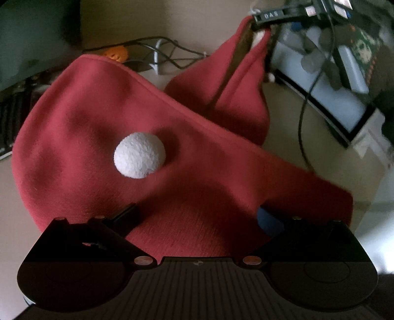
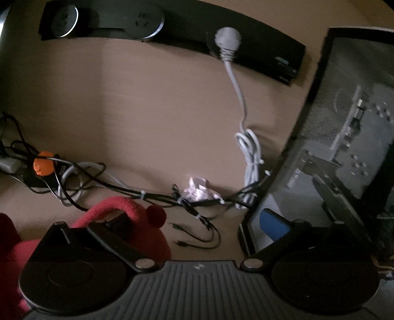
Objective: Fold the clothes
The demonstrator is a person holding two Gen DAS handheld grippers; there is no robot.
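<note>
A red fleece garment (image 1: 103, 128) with a white pompom (image 1: 139, 155) lies on the beige table (image 1: 283, 157). My left gripper (image 1: 197, 216) is open, its fingers resting over the cloth's near edge. One corner of the garment (image 1: 251, 49) is lifted at the far right, where my right gripper (image 1: 268, 22) hangs above it. In the right wrist view my right gripper (image 2: 197, 221) is open; red cloth (image 2: 118, 209) is draped over its left finger (image 2: 118, 219), with a small red pompom (image 2: 155, 214) beside it.
A tangle of black and white cables (image 2: 138, 194) with an orange ball (image 2: 43, 163) lies across the table. A black power strip (image 2: 187, 32) sits at the back. A dark monitor (image 2: 344, 137) stands at the right. Crumpled paper (image 2: 197, 189) lies among the cables.
</note>
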